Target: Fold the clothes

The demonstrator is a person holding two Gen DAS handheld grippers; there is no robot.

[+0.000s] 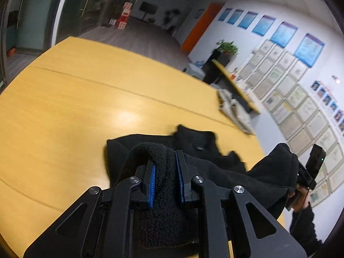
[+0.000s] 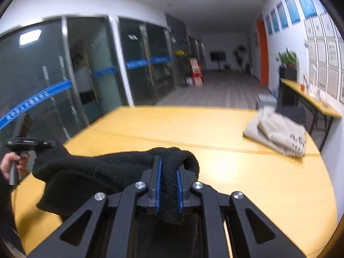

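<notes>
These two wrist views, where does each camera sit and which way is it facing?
Left wrist: sits on the left gripper, looking down across the yellow table toward the poster wall; the right hand shows.
Right wrist: sits on the right gripper, facing the glass doors and corridor; the left hand shows.
Shared: black fleece garment clamped by both, beige folded clothes.

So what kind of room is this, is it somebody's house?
Probably not a house; it looks like an office lobby or hallway. There are glass doors with blue strips, rows of framed notices on the wall, and a big wooden table.
</notes>
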